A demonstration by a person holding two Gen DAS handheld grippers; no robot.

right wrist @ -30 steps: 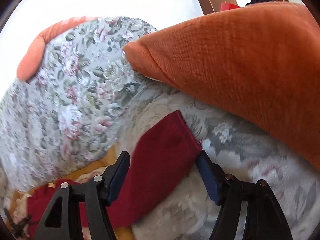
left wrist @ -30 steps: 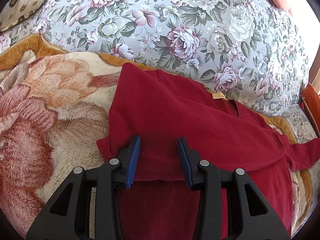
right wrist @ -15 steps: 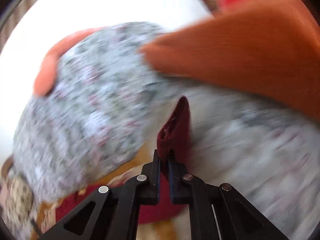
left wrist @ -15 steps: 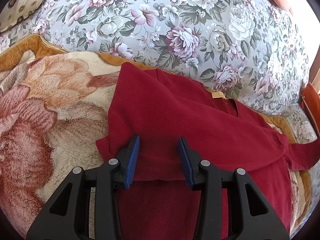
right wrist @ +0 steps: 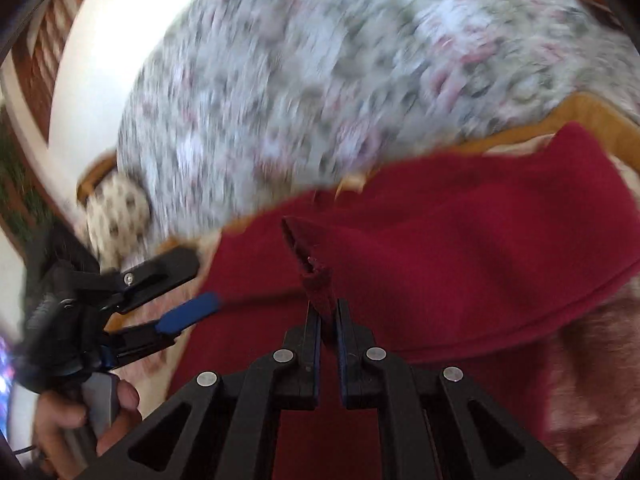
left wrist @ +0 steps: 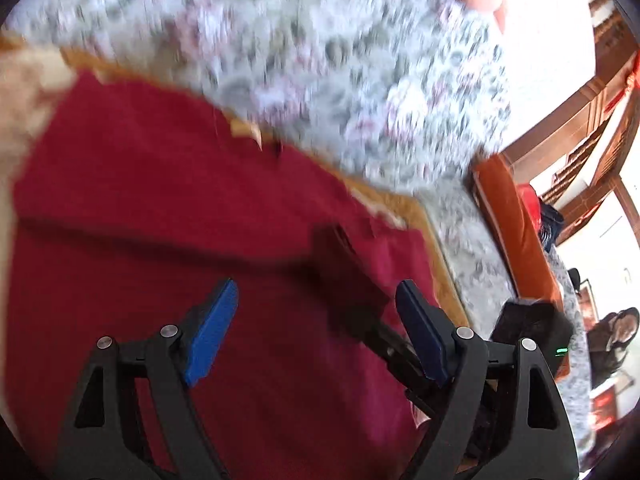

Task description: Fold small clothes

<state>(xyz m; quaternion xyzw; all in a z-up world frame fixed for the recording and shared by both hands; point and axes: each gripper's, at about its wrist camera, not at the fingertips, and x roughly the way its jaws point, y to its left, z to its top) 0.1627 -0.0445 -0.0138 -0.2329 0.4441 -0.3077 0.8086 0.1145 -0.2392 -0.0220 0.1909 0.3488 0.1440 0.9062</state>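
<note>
We judge that we are in the middle of folding a sleeve across the body of the dark red top (right wrist: 460, 248). In the right wrist view our right gripper (right wrist: 328, 316) sits at lower centre with its jaws nearly together, pinching the sleeve cuff (right wrist: 316, 280), which rises from between the blue pads (right wrist: 316, 320) toward the middle of the frame. The rest of the garment spreads from centre to the right edge, lying on the fleece blanket (right wrist: 580, 380), with the floral cushion (right wrist: 320, 60) filling the top.

In the left wrist view our left gripper (left wrist: 316, 328) stands wide and holds nothing, at lower centre, over the red cloth, which fills the left and middle of that frame. Both views are blurred.

Next, we think, the cuff must be carried over the body, laid flat and let go, while the empty tongs steady or smooth the fold.
</note>
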